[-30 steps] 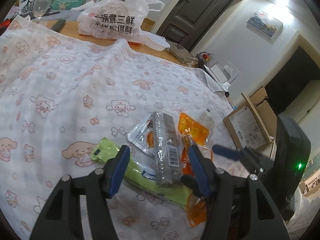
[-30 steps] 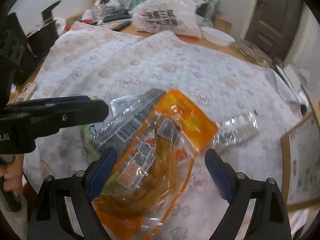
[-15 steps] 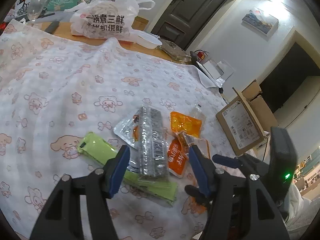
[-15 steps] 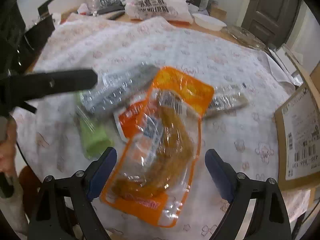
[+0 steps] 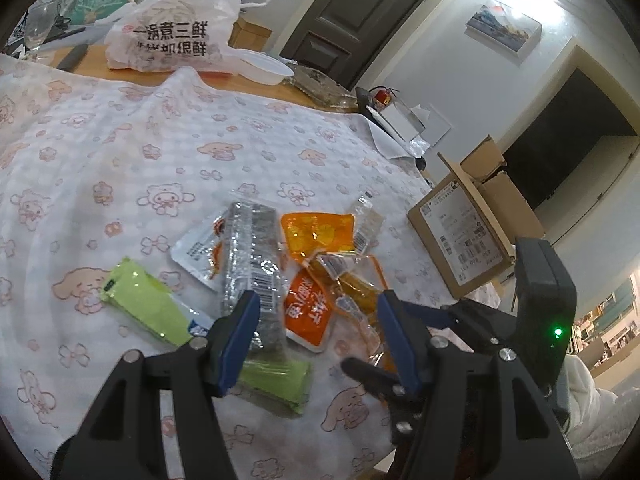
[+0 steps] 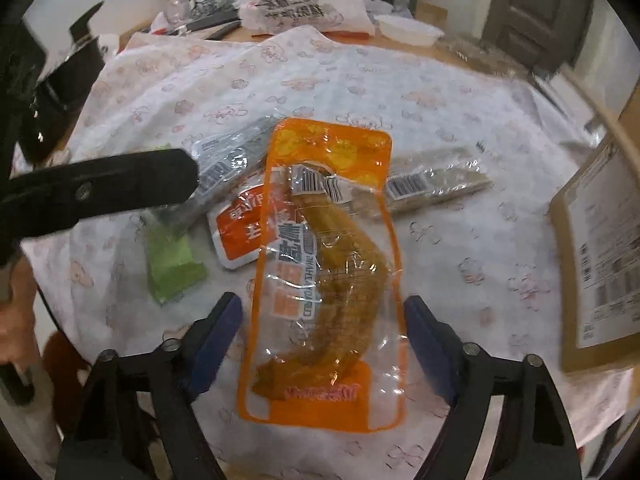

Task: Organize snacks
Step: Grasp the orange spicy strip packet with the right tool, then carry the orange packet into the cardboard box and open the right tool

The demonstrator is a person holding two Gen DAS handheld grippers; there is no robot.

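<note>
Several snack packets lie in a loose pile on the patterned tablecloth (image 5: 120,152). A long orange and clear packet (image 6: 324,264) lies between the open fingers of my right gripper (image 6: 322,334); it also shows in the left wrist view (image 5: 320,236). A silver packet (image 5: 252,256), a green packet (image 5: 148,308) and a small orange and white sachet (image 5: 308,312) lie by my open, empty left gripper (image 5: 316,332). A clear packet (image 6: 436,182) lies further right.
A white plastic bag (image 5: 172,36), a wine glass (image 5: 38,26) and a white bowl (image 5: 264,70) stand at the table's far edge. A cardboard box (image 5: 464,232) stands at the right of the table. The left gripper's arm (image 6: 100,188) crosses the right wrist view.
Both grippers have pulled back from the pile. The long orange packet now lies flat and further from the silver packet. The small orange and white sachet has come into view.
</note>
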